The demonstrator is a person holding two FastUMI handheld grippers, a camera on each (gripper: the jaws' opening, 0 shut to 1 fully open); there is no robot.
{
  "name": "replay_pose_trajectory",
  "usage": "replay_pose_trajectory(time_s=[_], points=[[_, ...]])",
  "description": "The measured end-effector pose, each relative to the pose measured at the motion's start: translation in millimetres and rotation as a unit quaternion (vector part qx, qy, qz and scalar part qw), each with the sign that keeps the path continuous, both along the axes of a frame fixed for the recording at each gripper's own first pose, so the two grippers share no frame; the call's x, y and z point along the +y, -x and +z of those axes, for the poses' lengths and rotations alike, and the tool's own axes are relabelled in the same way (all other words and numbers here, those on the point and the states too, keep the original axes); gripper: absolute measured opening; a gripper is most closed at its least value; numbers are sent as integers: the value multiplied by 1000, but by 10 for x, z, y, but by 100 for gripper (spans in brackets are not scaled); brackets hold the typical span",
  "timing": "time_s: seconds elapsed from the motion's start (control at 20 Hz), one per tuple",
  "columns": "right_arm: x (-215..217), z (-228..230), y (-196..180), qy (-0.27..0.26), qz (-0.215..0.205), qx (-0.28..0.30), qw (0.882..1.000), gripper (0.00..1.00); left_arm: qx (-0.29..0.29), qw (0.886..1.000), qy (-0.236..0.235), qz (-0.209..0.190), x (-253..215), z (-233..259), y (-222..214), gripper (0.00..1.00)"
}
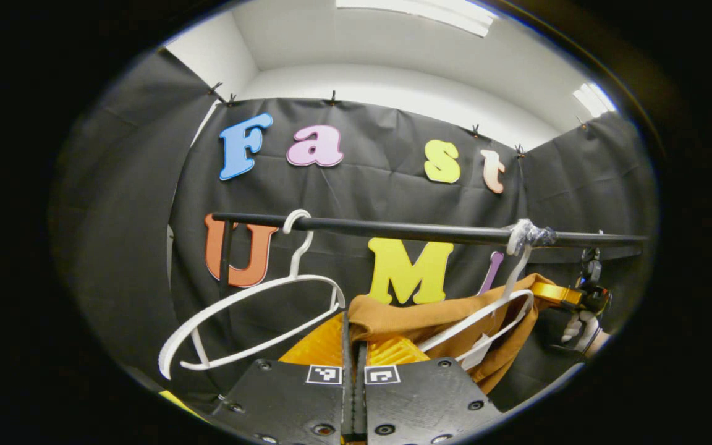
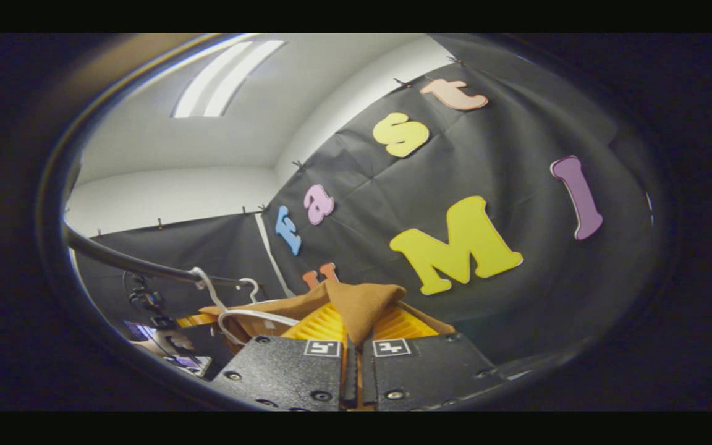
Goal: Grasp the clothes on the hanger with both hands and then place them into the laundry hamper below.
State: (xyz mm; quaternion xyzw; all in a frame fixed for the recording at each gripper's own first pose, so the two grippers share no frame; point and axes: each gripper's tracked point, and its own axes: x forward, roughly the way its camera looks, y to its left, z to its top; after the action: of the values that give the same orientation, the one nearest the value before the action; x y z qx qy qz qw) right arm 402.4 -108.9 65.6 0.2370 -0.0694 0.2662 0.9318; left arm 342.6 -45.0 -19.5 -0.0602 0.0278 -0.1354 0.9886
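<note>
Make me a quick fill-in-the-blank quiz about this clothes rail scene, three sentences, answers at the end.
1. The left gripper is shut on the ____ garment.
2. The bare white hanger hangs from a black ____.
3. The right gripper has its jaws ____ on the same garment.

Answers: brown; rail; shut

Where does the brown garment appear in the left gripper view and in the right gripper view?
Left gripper view: brown garment low centre to right, draped on a white hanger, one edge pinched in the left gripper.
Right gripper view: low centre, a fold pinched in the right gripper.
Shared landmark: black rail, at left in the right gripper view.
</note>
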Motion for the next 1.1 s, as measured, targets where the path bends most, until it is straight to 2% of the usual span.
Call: replay_pose_trajectory(time_s=[0.2,0.25,0.3,0.4,0.5,0.6,0.65,0.7,0.8,0.9,1.0,1.1], points=[[65,18,-102,3,6,-7,1000,6,2,1000,8,1,72,-11,-109,3],[78,10,-115,-4,18,-3,1000,6,4,1000,12,-1,74,-19,-120,0],[122,-15,-112,-15,42,5,999,7,4,1000,19,-4,90,-29,-126,3],[139,-70,-117,-50,92,28,994,6,9,999,42,-18,70,-49,-128,0],[67,-116,-147,-85,113,46,989,6,18,997,57,-40,21,-116,-141,0],[64,-288,-282,-80,109,72,988,6,23,998,41,-41,26,-203,-157,3],[75,-341,-306,-80,107,86,987,6,27,998,35,-39,39,-240,-141,0],[80,-336,-313,-85,110,90,986,6,26,998,40,-36,55,-256,-114,4],[124,-280,-320,-108,133,96,981,7,32,997,56,-31,63,-309,-116,0],[141,-374,-392,-98,131,109,981,6,39,997,64,-32,79,-325,-159,0],[166,-408,-450,-87,127,116,981,6,40,997,53,-29,111,-321,-173,0],[206,-413,-489,-97,141,120,978,6,36,997,57,-27,120,-303,-215,4]])
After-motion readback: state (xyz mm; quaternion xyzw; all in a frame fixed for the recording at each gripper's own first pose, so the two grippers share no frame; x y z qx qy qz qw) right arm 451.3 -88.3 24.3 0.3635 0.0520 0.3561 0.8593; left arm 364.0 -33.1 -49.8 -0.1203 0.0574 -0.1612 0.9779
